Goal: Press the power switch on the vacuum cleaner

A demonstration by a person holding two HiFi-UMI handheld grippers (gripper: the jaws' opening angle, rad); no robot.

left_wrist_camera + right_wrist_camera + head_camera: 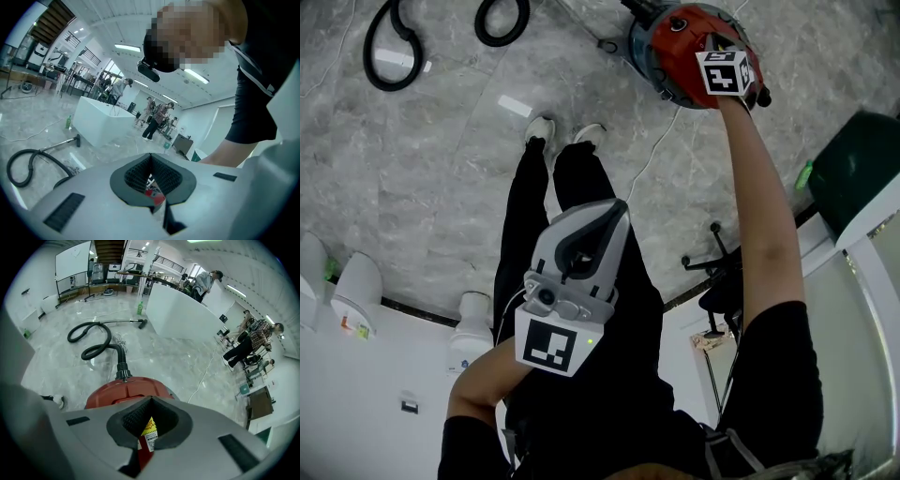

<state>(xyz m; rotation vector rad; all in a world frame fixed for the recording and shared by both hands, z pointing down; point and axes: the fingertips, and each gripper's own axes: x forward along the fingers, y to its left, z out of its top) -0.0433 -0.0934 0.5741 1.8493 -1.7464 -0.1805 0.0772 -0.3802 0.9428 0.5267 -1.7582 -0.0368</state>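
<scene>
Right gripper (150, 401), jaws closed empty, is at the red domed canister vacuum cleaner (675, 45) directly under its tips, left gripper (617, 210) likewise closed, idle well behind; power switch not visible, so a blind press may miss or skid off the curved lid (123, 391).

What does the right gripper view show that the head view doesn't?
Only the right gripper view shows the yellow warning label on the vacuum, the spot where the hose plugs into it, a white counter and people standing farther back. Only the head view shows the person's shoes, the left gripper held close to the body, and an office chair. Both show the red vacuum cleaner, its black hose and the marble floor.
</scene>
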